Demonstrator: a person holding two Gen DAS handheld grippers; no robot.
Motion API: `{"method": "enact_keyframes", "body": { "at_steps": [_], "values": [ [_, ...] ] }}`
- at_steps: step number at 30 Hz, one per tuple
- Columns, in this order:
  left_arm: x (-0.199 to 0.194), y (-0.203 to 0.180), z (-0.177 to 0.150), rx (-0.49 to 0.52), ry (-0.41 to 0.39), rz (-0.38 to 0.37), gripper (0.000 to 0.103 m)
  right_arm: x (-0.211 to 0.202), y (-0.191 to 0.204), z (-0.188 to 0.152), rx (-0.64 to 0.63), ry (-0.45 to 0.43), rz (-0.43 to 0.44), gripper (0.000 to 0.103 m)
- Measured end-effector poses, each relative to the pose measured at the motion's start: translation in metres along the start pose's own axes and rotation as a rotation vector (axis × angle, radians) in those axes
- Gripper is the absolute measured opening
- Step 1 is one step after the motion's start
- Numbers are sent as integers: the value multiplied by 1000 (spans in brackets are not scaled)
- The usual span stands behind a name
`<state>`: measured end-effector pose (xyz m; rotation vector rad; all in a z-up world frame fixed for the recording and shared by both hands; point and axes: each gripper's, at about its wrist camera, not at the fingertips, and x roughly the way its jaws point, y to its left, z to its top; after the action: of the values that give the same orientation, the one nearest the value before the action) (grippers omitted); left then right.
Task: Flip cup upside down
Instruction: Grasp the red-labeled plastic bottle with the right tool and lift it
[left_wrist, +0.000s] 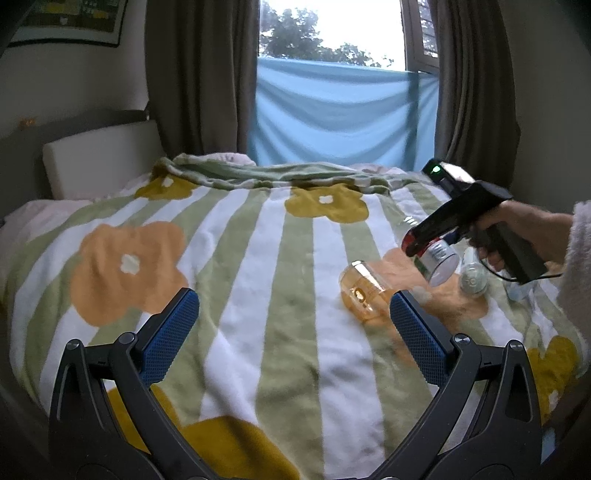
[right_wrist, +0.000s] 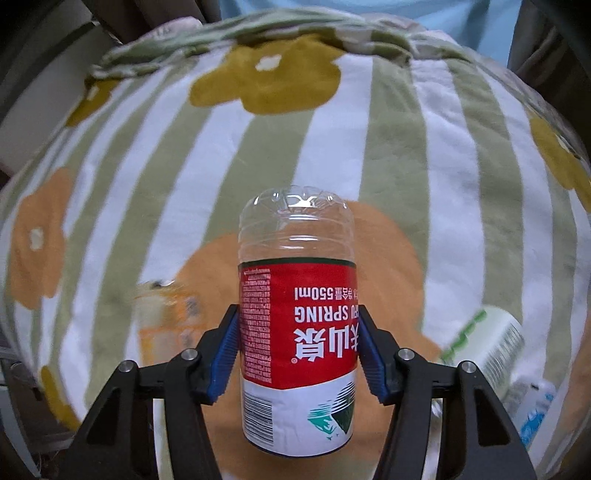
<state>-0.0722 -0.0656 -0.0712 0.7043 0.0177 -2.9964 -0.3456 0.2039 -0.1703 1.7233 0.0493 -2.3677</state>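
The cup (right_wrist: 297, 332) is a cut clear plastic bottle with a red and white label. My right gripper (right_wrist: 297, 314) is shut on it, blue pads (right_wrist: 227, 350) pressing the label from both sides. Its moulded closed base points away from the camera and the label text reads upside down. In the left wrist view the right gripper (left_wrist: 419, 245) holds this cup (left_wrist: 437, 260) tilted above the bed, a hand (left_wrist: 491, 251) on its handle. My left gripper (left_wrist: 293, 297) is open and holds nothing, low over the blanket.
A striped flower blanket (left_wrist: 258, 258) covers the bed. An orange see-through cup (left_wrist: 364, 291) lies on its side near my left gripper's right finger. A clear cup (left_wrist: 472, 278) and a white-green container (right_wrist: 491, 343) lie on the right. Curtains and a window stand behind.
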Motion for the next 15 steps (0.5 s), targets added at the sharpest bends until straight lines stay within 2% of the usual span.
{"method": "enact_keyframes", "body": {
  "at_steps": [4, 7, 13, 15],
  "values": [
    [-12, -3, 2, 0, -18, -23, 103, -33, 11, -29, -14, -19, 25, 55],
    [-21, -7, 3, -6, -25, -40, 103, -57, 21, -66, -16, -23, 7, 55],
    [-40, -16, 2, 13, -56, -57, 103, -60, 27, -125, -9, -59, 40, 55],
    [-41, -19, 0, 22, -43, -69, 103, -55, 33, -138, -4, -75, 80, 55]
  ]
}}
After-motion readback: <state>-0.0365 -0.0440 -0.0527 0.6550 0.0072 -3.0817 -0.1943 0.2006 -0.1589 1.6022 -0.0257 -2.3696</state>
